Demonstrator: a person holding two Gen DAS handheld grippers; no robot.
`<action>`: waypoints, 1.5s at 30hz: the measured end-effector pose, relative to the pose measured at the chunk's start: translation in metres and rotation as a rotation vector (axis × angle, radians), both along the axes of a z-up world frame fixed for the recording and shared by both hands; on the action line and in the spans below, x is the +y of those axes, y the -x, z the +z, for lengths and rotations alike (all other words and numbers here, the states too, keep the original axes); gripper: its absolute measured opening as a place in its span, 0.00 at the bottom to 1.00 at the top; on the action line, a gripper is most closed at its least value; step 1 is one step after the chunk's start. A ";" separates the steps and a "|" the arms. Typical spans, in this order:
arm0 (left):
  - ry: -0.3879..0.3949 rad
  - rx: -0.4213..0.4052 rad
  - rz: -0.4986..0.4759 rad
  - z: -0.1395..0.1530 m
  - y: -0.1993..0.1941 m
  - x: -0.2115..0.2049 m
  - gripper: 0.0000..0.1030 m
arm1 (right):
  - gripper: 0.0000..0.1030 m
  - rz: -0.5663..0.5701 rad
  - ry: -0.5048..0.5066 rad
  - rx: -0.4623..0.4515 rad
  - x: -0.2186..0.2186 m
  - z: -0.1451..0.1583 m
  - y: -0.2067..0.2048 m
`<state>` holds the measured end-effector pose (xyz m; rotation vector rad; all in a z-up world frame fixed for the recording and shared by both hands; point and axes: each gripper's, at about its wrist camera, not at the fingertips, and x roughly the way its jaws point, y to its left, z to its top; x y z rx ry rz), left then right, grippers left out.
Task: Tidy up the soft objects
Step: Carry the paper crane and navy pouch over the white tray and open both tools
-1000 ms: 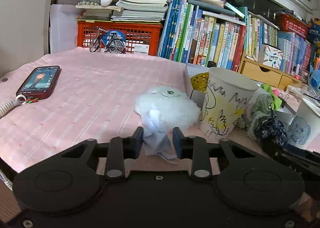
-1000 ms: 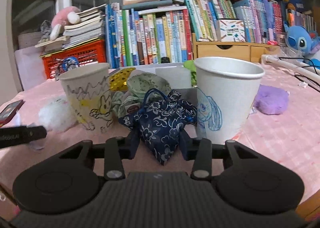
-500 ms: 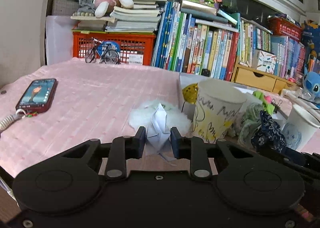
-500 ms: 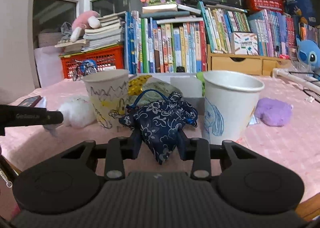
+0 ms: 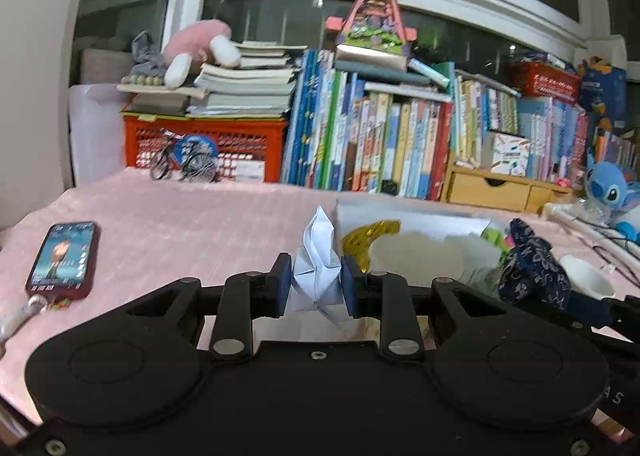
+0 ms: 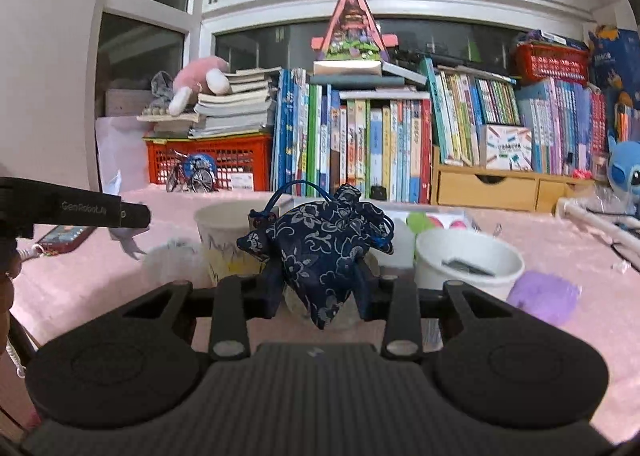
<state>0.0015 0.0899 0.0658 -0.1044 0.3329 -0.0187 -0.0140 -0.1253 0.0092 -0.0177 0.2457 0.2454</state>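
My left gripper [image 5: 315, 283] is shut on a pale blue folded paper piece [image 5: 318, 264] and holds it above the pink tablecloth [image 5: 192, 224]. My right gripper [image 6: 318, 288] is shut on a dark blue floral drawstring pouch [image 6: 320, 244], held above the cups. The pouch also shows in the left wrist view [image 5: 532, 268]. A doodled paper cup [image 6: 228, 236] stands left of the pouch and a plain white paper cup [image 6: 468, 264] right of it. A white fluffy ball [image 6: 172, 260] lies left of the doodled cup. A purple soft lump [image 6: 544, 296] lies at the right.
A phone [image 5: 64, 256] lies at the left. A white box [image 5: 412, 224] with gold and green items sits behind the cups. Books [image 6: 380, 144], a red crate [image 5: 204, 144], a toy bicycle [image 5: 184, 164], wooden drawers [image 6: 492, 184] and a blue plush [image 5: 608, 188] line the back.
Both grippers have risen: the left lifted the paper piece off the fluffy ball, the right lifted the pouch from between the cups to above their rims.
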 end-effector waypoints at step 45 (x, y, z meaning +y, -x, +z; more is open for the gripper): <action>0.007 0.428 -0.323 0.060 -0.271 -0.069 0.24 | 0.39 0.118 0.064 0.414 -0.061 0.098 -0.201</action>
